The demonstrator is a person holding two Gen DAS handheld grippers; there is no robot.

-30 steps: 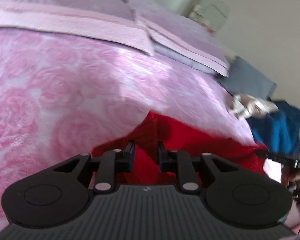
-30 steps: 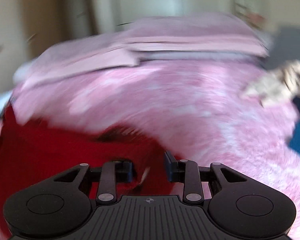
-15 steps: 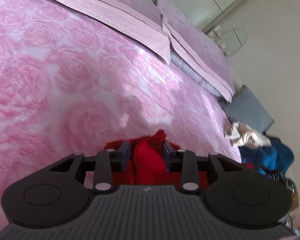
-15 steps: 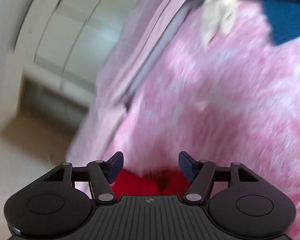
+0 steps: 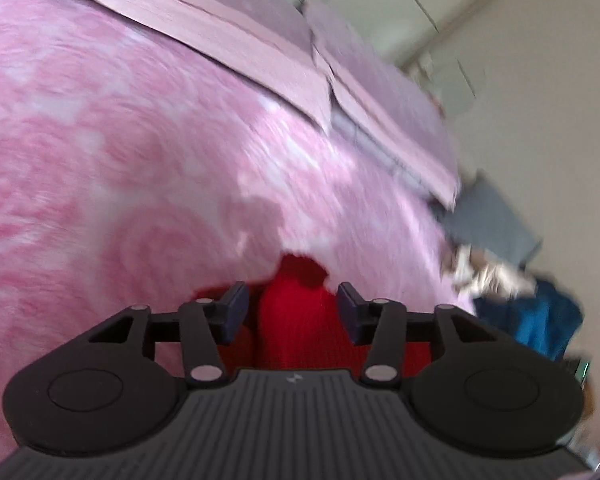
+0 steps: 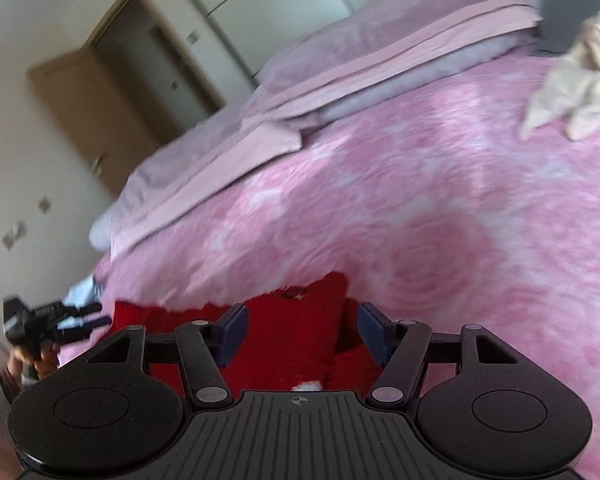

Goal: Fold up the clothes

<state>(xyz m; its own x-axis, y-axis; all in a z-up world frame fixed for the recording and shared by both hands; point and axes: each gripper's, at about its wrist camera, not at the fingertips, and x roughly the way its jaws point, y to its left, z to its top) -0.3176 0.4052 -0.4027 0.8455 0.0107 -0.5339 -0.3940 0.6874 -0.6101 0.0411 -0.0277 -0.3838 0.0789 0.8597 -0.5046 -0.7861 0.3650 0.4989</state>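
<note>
Red knit garment (image 5: 296,320) is lying bunched on the pink rose-patterned bedspread (image 5: 100,160), near its closest edge. Left gripper (image 5: 292,312) is straddling a raised ribbed fold with jaws parted, pads flanking but not pinching it. Right gripper (image 6: 300,332) is hovering over the garment (image 6: 292,336) with jaws spread wide, gripping nothing. Only the right view is showing the other gripper (image 6: 60,316) at the garment's left end; only the left view is showing blue cloth (image 5: 540,328) beyond the garment. Beige crumpled fabric (image 6: 572,92) is lying farther up the bedspread.
</note>
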